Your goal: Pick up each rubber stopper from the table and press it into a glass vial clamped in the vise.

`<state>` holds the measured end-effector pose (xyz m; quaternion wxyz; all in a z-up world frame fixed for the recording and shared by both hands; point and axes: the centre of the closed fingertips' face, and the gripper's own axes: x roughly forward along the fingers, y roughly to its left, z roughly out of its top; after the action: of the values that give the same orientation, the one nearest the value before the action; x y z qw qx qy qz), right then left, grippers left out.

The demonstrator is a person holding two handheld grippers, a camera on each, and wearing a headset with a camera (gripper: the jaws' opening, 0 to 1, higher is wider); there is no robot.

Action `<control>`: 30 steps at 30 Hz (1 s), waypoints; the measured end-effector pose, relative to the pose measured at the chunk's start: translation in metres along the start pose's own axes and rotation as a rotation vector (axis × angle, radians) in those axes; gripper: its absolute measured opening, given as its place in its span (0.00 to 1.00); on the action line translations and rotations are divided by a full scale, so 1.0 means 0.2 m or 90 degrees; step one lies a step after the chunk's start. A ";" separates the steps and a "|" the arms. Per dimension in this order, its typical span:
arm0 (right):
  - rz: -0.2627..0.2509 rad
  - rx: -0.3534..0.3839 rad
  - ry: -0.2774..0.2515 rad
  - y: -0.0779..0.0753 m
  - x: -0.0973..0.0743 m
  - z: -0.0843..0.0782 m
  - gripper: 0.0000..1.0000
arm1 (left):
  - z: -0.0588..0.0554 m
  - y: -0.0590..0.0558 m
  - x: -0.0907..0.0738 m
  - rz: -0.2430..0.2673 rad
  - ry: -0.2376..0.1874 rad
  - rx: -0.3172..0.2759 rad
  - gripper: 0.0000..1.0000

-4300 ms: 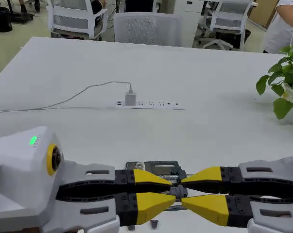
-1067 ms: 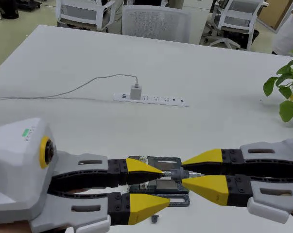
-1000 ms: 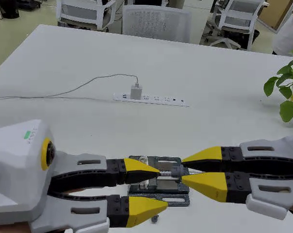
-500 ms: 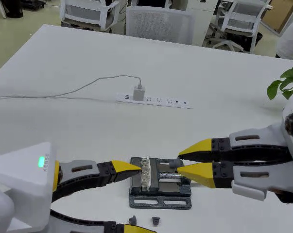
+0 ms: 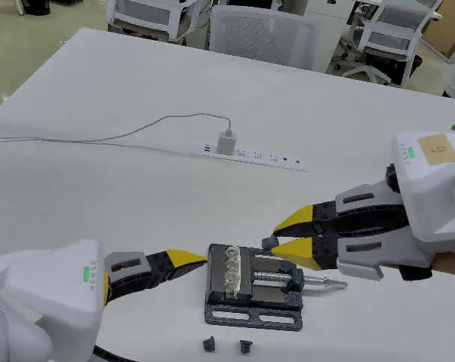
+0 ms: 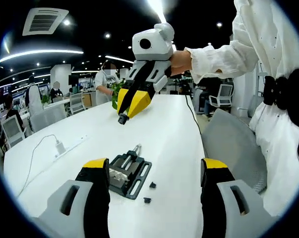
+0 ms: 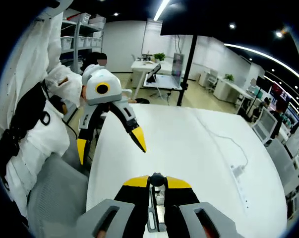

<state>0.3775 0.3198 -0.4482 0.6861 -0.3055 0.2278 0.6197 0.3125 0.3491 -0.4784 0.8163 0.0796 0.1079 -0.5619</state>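
Currently the right gripper (image 5: 276, 240) hangs just above the vise (image 5: 251, 308), its jaws nearly closed and pinching a dark rubber stopper (image 5: 269, 242) at their tips. The left gripper (image 6: 154, 164) is spread wide and holds nothing, one tip just beside the vise's left end, where the glass vials (image 5: 232, 268) stand clamped. Two more stoppers (image 5: 210, 345) lie on the table (image 5: 136, 173) before the vise.

yellow-tipped right claw (image 5: 277, 239), dark grey stopper (image 5: 269, 242), white table (image 5: 136, 105)
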 end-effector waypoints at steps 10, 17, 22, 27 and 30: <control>0.016 -0.016 0.093 -0.17 0.16 -0.12 0.05 | -0.08 0.07 0.01 0.023 -0.003 -0.025 0.84; 0.049 -0.024 0.158 -0.24 0.30 -0.23 0.05 | -0.12 0.08 0.03 0.035 -0.021 -0.047 0.90; 0.065 -0.031 0.197 -0.27 0.39 -0.30 0.05 | -0.15 0.11 0.03 0.045 -0.025 -0.060 0.93; 0.080 -0.034 0.219 -0.29 0.45 -0.34 0.05 | -0.17 0.12 0.02 0.049 -0.028 -0.067 0.94; 0.090 -0.037 0.235 -0.29 0.48 -0.37 0.05 | -0.17 0.12 0.02 0.049 -0.028 -0.067 0.93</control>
<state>0.4515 0.3329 -0.5590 0.5786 -0.4165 0.3526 0.6061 0.3337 0.3623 -0.5127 0.8423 0.0280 0.1162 -0.5255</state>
